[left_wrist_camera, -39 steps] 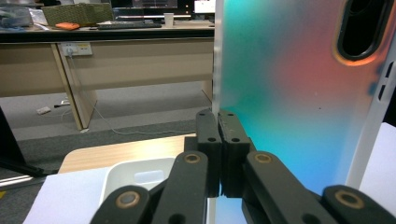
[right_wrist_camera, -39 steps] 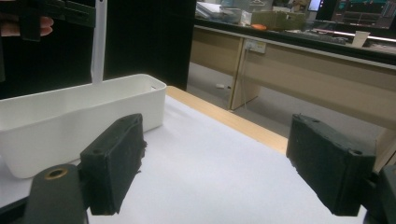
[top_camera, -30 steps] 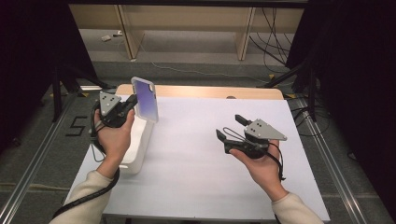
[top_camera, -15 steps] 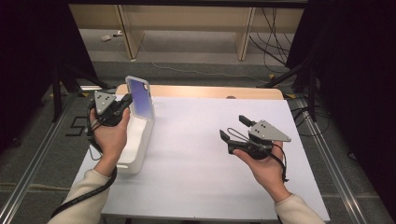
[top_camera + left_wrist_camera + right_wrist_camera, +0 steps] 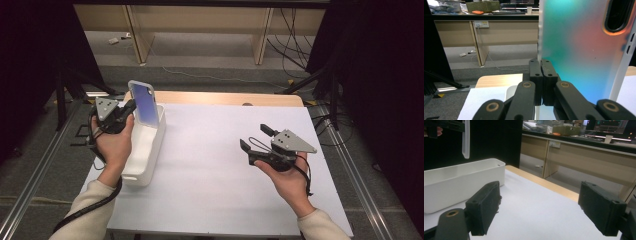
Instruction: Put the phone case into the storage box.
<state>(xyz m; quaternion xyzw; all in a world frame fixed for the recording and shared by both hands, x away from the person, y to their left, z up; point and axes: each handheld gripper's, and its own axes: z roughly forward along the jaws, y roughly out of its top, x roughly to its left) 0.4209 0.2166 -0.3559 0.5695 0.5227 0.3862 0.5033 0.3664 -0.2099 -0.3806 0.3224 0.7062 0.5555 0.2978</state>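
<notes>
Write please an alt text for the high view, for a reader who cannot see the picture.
The left gripper holds a phone case upright above a long white bin at the left edge of a white table. The right gripper, open and empty, is held over the table's right side.

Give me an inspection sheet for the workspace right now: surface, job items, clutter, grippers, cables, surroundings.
Surface: white table top, wooden strip along the far edge; bare apart from the bin.
Job's things: phone case, translucent with a camera cut-out, held upright above the far end of the white bin; the bin lies lengthwise at the table's left edge.
Clutter: nothing seen on the table.
Grippers: left gripper shut on the case's edge; right gripper open, holding nothing, above the table's right side.
Cables: one trails from each gripper along the forearm; loose cables on the floor beyond the table.
Surroundings: wooden desks behind, black curtains at both sides, metal rails on the floor.
</notes>
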